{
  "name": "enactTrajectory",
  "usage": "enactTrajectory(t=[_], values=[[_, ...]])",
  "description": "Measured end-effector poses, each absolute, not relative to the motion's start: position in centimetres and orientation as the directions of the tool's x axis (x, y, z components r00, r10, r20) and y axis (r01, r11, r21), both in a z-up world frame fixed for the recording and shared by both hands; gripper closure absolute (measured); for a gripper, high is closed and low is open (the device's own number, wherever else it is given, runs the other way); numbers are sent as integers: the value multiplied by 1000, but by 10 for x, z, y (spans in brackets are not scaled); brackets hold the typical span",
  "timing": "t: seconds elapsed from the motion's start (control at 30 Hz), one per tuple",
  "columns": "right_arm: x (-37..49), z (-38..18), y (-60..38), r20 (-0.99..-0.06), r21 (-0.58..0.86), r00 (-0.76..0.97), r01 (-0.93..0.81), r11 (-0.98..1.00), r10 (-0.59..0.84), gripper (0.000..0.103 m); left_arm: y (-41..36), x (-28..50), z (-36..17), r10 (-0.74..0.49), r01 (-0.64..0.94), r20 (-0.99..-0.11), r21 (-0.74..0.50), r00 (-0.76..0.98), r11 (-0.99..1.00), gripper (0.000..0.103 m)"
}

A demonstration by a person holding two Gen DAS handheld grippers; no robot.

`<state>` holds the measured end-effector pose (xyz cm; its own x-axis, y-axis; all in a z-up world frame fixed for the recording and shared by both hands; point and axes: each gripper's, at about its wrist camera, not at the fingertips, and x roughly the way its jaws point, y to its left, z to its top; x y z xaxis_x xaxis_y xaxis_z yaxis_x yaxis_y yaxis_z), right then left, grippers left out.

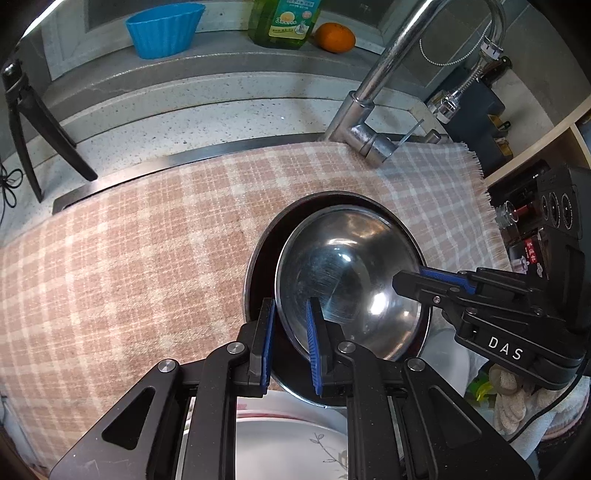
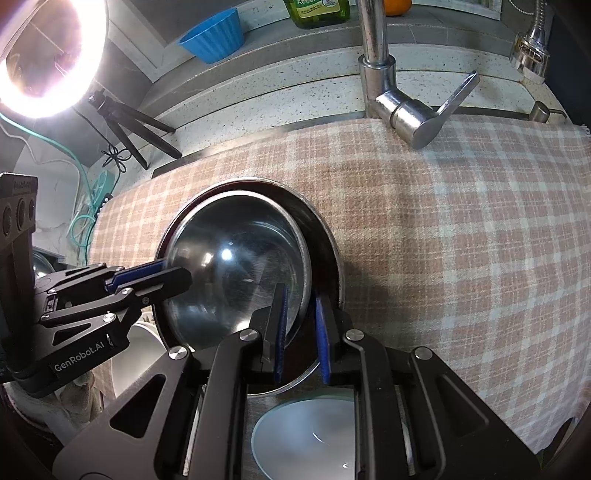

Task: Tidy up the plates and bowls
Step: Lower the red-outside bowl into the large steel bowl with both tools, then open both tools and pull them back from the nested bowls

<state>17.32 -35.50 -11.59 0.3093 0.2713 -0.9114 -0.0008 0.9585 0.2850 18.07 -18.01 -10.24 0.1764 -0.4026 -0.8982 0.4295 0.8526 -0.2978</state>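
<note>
At the bottom centre of the left wrist view, the left gripper [image 1: 290, 345] is being seen with its blue-padded jaws narrowly parted, straddling the near rim of a steel bowl [image 1: 347, 273]; firm contact of the pads on the rim cannot be told. Below the fingers, a white patterned plate [image 1: 291, 446] is partly being hidden by the gripper body.

In the right wrist view, the right gripper [image 2: 301, 332] is being shown at bottom centre, its jaws likewise narrowly parted on either side of the same bowl's rim [image 2: 236, 266], and a clamped grip cannot be confirmed. Beneath it, a white bowl [image 2: 306, 435] is being glimpsed.

The steel bowl is being nested inside a larger dark-rimmed steel basin [image 1: 258, 269], which is resting on a pink checked cloth [image 1: 129, 258] filling the middle of both frames.

Farther back, a chrome faucet [image 1: 369, 122] is rising at upper right. Along the top edge, a blue fluted cup [image 1: 164, 29], a green detergent bottle [image 1: 282, 22] and an orange [image 1: 336, 37] are standing on the ledge.
</note>
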Motion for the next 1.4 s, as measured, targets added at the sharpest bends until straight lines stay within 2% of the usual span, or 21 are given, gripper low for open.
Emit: enactTrajectory(t=[0.1, 0.2, 0.27, 0.63, 0.67, 0.7, 0.73, 0.97, 1.03, 1.4], values=[[173, -116, -356, -907, 294, 316, -1, 956, 279, 81, -180, 181, -102, -407, 428, -896, -302, 178, 852, 86], [173, -113, -357, -900, 306, 325, -5, 952, 290, 72, -180, 180, -100, -414, 429, -892, -307, 180, 849, 86], [173, -111, -357, -893, 317, 335, -7, 948, 301, 61, -180, 180, -99, -418, 432, -891, -311, 178, 847, 86], [166, -90, -363, -870, 341, 377, -7, 940, 319, 60, -169, 179, -85, -460, 417, -868, -354, 186, 837, 86], [164, -88, -363, -868, 341, 381, -10, 940, 319, 55, -168, 179, -82, -466, 416, -865, -360, 187, 835, 84], [163, -85, -364, -865, 341, 387, -12, 940, 319, 50, -167, 178, -80, -472, 418, -861, -365, 188, 832, 77], [160, -83, -365, -862, 341, 394, -15, 940, 319, 40, -167, 176, -77, -477, 424, -858, -365, 193, 829, 70], [144, -71, -375, -852, 334, 424, -13, 942, 308, 22, -156, 166, -64, -489, 423, -842, -366, 228, 829, 57], [137, -69, -380, -849, 334, 432, -7, 942, 304, 22, -152, 161, -62, -491, 419, -839, -369, 233, 830, 54], [100, -58, -409, -829, 347, 472, 11, 938, 301, 22, -144, 126, -63, -512, 387, -827, -403, 234, 829, 54]])
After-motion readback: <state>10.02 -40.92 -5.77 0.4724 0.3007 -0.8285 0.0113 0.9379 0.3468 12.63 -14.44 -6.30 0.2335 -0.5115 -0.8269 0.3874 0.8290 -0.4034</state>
